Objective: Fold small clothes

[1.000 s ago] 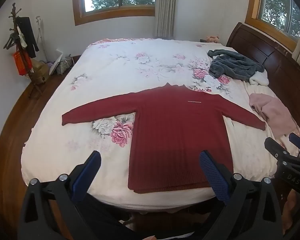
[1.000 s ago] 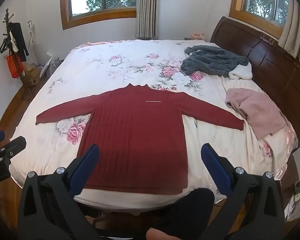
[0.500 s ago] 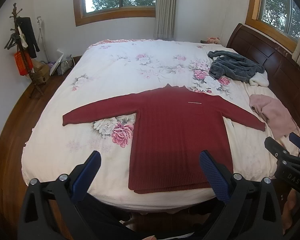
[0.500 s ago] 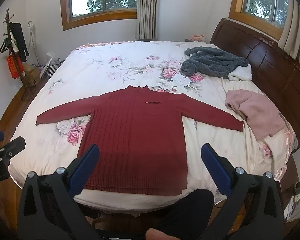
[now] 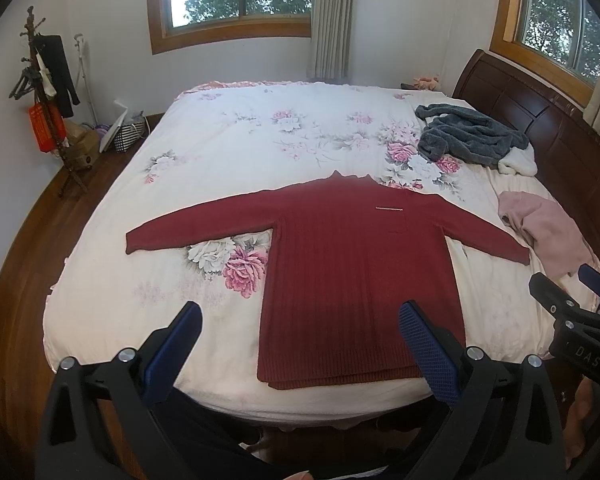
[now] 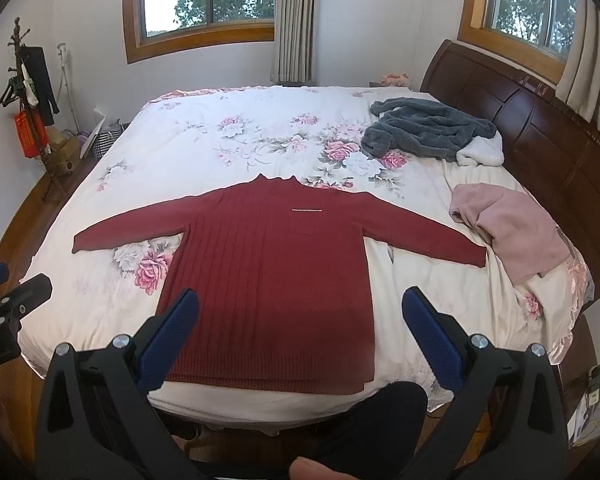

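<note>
Ahead of both tongs, the red sweater (image 6: 268, 280) is matt ribbed knit cloth, lying on a smooth floral cotton-like bed cover (image 6: 228, 148). Beyond it to the right, the grey garment (image 6: 428, 130) is fluffy fleece; the pink garment (image 6: 512, 228) is soft matt cloth. The headboard (image 6: 532, 128) at far right is glossy dark wood. The left gripper (image 5: 300, 322) and right gripper (image 6: 300, 312) are matt black plastic with textured blue pads (image 5: 430, 354) and bright metal bolts (image 6: 479, 340).

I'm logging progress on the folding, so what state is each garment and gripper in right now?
red sweater: spread flat, sleeves out, unfolded
grey fleece: crumpled heap
pink garment: crumpled, at the bed's edge
left gripper: open, empty
right gripper: open, empty
</note>
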Available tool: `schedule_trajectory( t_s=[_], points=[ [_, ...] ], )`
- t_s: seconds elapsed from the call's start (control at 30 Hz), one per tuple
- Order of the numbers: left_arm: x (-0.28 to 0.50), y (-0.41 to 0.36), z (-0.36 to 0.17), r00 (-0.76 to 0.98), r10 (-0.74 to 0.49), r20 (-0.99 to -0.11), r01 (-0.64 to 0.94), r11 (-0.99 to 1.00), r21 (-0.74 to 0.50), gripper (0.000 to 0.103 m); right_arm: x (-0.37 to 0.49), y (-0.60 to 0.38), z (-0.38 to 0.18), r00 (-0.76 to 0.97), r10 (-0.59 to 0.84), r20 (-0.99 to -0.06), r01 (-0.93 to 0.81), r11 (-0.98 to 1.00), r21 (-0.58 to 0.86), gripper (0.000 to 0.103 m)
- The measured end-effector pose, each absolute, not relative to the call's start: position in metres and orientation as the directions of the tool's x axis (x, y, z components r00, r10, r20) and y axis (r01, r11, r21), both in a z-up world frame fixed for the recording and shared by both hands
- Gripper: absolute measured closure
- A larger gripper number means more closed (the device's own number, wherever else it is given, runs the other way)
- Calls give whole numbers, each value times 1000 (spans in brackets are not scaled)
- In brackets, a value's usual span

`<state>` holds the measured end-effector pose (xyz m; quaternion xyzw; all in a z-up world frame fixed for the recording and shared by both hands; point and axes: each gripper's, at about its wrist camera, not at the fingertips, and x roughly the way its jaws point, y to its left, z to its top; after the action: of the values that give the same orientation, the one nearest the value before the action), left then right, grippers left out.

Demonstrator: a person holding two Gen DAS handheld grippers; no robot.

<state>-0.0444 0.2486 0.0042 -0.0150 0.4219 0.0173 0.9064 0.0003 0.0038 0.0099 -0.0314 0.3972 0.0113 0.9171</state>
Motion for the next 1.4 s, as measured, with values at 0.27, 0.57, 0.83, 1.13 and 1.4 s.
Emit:
schedule_trajectory(
  t_s=[0.27, 0.57, 0.83, 1.13, 1.4],
  points=[
    [-45, 248, 4, 643, 19, -765, -44, 999, -13, 4, 0, 3, 10, 683, -5, -730, -45, 998, -49, 3],
    [-45, 250, 6, 643, 20, -766, -46, 999, -13, 4, 1, 3, 12, 682, -6, -731, -43, 998, -48, 3],
    [-44, 252, 7, 642, 20, -766, -49, 999, -15, 4, 1, 3, 12, 683, -6, -731, -43, 998, -49, 3],
    [-45, 252, 6, 643, 21, -766, -48, 999, -13, 4, 0, 1, 12, 683, -5, -730, -42, 998, -47, 3],
    [-44, 256, 9, 642, 22, -766, -51, 999, -14, 4, 0, 1, 12, 683, -5, -731, -43, 998, -47, 3]
  ],
)
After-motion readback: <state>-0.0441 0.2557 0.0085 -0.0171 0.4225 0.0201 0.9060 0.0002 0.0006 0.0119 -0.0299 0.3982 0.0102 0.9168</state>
